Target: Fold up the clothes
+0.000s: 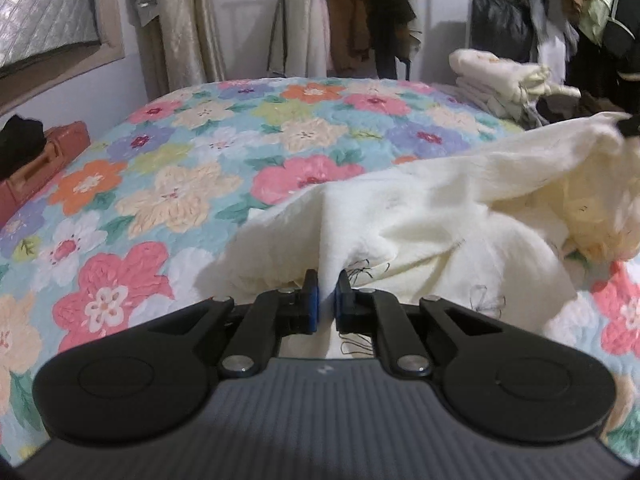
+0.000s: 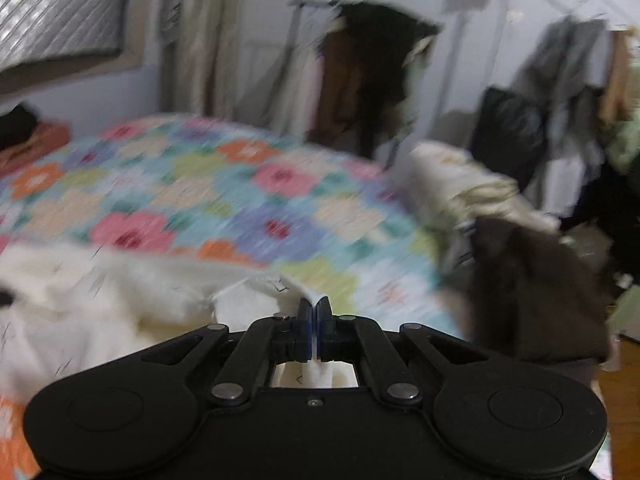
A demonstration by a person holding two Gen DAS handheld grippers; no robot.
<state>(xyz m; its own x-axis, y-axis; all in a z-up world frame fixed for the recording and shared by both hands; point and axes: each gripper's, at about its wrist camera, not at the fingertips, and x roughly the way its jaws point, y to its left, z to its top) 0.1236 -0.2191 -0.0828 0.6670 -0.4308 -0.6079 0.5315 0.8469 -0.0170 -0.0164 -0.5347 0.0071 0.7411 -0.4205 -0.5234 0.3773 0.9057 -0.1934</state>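
The left gripper [image 1: 325, 298] is pinched narrow on a fold of the cream garment [image 1: 420, 216], the cloth rising between its blue pads [image 1: 313, 306]. From there the garment spreads toward 2 o'clock over the floral quilt [image 1: 168, 184] on the bed, its far edge lifted at 3 o'clock of the left wrist view. The right gripper [image 2: 316, 314] is likewise clamped on the garment's edge [image 2: 280, 286], a thin white hem standing up between its closed fingers; the rest of the cloth lies toward 9 o'clock in that blurred view. A stack of folded cream clothes [image 1: 496, 80] sits on the bed at 1 o'clock of the left view. A dark brown garment [image 2: 536, 292] hangs off the bed edge at 3 o'clock of the right view. Hanging clothes [image 1: 360, 16] line the far wall at 12 o'clock.
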